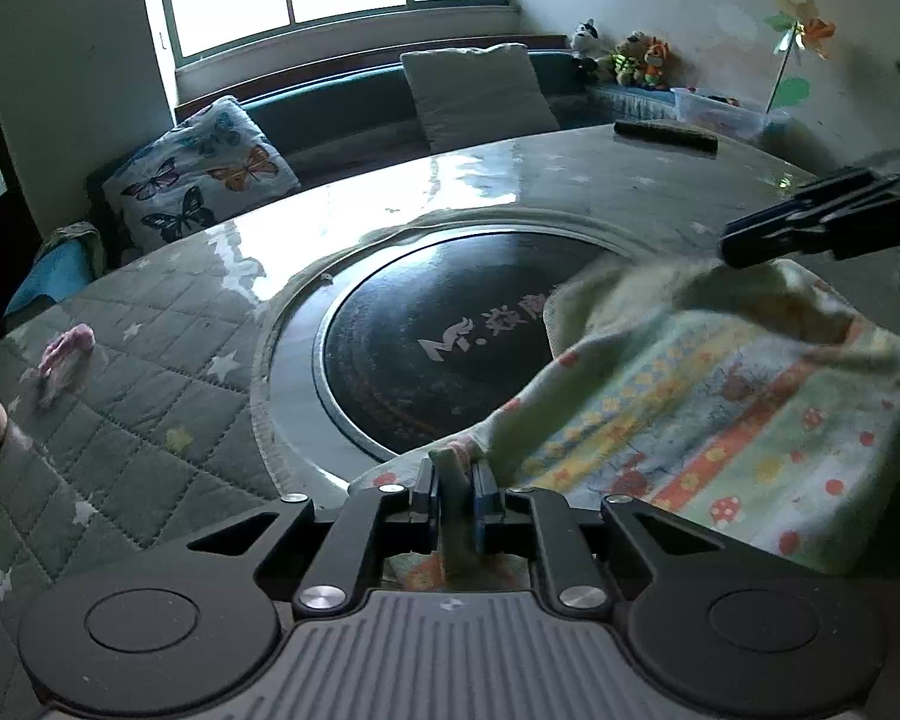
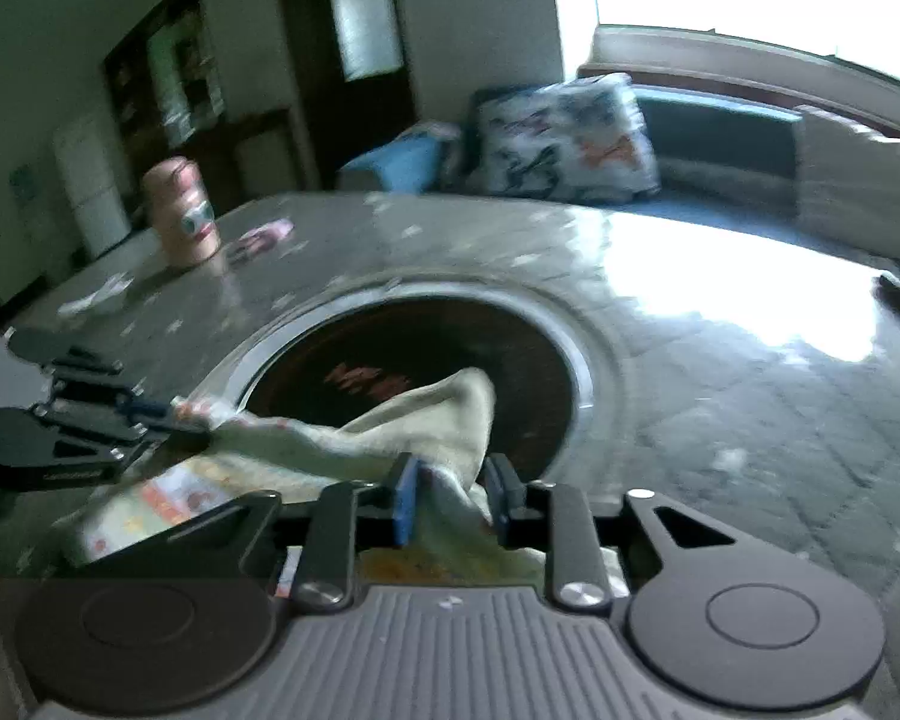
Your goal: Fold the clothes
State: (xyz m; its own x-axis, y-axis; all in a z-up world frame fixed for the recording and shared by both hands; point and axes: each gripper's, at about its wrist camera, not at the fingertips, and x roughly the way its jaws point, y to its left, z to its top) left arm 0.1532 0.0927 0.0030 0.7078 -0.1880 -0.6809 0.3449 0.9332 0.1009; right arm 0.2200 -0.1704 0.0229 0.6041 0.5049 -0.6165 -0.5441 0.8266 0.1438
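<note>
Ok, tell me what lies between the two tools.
The patterned cloth spans between them, sagging, over the dark round cooktop. The left tool and right tool each pinch an edge; both wrist views show it.

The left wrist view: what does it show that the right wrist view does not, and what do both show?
Only the left wrist view shows the stuffed toys, the paper pinwheel and the printed side of the patterned cloth.

Only the right wrist view shows the pink canister and the dark cabinet.

Both show the butterfly pillow, the round dark plate set in the table, and the left gripper and right gripper, jaws shut on the cloth.
</note>
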